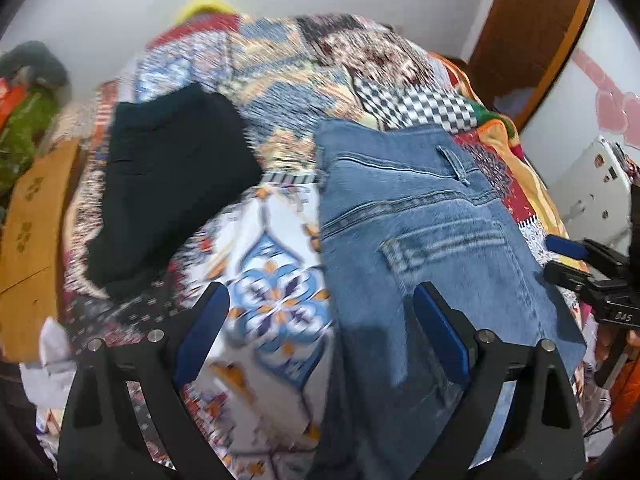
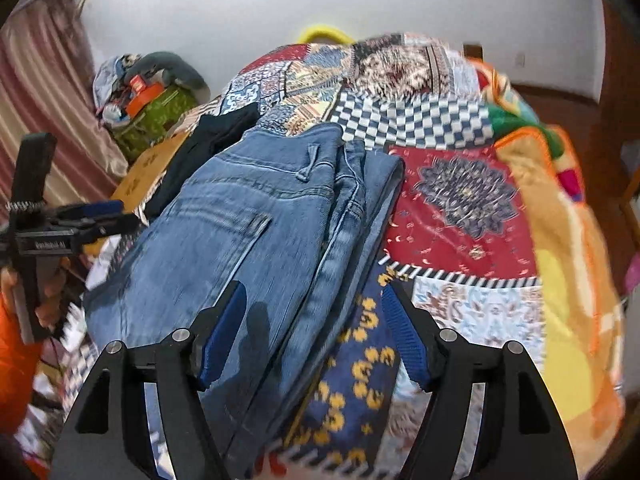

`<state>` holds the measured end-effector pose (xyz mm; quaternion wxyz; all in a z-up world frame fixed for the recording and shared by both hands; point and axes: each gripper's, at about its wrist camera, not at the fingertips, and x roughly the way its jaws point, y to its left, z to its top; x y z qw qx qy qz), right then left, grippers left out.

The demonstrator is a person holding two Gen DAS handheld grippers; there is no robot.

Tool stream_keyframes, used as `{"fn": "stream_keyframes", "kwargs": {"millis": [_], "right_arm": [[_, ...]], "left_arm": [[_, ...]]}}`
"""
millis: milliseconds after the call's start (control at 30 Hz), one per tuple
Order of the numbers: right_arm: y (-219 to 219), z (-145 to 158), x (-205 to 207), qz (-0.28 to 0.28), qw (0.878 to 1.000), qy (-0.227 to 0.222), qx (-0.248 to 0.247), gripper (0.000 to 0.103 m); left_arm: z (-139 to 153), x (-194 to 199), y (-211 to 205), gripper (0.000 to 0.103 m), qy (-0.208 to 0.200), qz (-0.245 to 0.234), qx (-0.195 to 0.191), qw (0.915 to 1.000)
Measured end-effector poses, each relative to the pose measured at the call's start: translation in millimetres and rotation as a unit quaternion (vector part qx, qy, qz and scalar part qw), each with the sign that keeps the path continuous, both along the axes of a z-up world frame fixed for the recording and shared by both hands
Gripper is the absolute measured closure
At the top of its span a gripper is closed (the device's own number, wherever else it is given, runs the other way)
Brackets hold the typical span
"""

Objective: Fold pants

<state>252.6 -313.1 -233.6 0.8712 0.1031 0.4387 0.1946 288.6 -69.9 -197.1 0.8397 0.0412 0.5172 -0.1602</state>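
Blue jeans (image 1: 420, 216) lie folded on a patchwork bedspread (image 1: 280, 80), back pocket and belt loop up. In the right wrist view the jeans (image 2: 248, 232) show stacked layers along their right edge. My left gripper (image 1: 320, 304) is open and empty, hovering above the jeans' left edge. My right gripper (image 2: 312, 300) is open and empty, above the jeans' right edge. The right gripper shows at the right edge of the left wrist view (image 1: 576, 256); the left gripper shows at the left of the right wrist view (image 2: 100, 216).
A folded black garment (image 1: 168, 188) lies on the bed left of the jeans, also in the right wrist view (image 2: 208, 148). A wooden bed frame (image 1: 36, 232) and piled belongings (image 2: 148, 96) stand at the left. A wooden door (image 1: 528, 40) is at the right.
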Motion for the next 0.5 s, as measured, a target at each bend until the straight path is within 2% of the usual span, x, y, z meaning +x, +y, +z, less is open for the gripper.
{"fn": "stream_keyframes", "kwargs": {"millis": [100,167,300,367,500], "right_arm": [[-3,-15,18,-0.005,0.999,0.037,0.037,0.036],[-4,-25,25,0.001,0.996,0.056,0.063,0.036],[0,-33,34,0.022,0.995,0.066,0.071,0.028],[-2,-37,40,0.028,0.993,0.073,0.085,0.027],[-4,-47,49,0.034,0.987,0.095,0.124,0.024]], "left_arm": [[-15,21,-11,0.009,0.022,-0.013,-0.003,0.9997],[-24,31,-12,0.005,0.040,-0.020,-0.020,0.9988],[-33,43,-12,0.002,0.058,-0.035,-0.045,0.9967],[-37,50,-13,0.001,0.067,-0.040,-0.057,0.9954],[-50,62,-10,0.000,0.101,-0.041,-0.111,0.9877]]}}
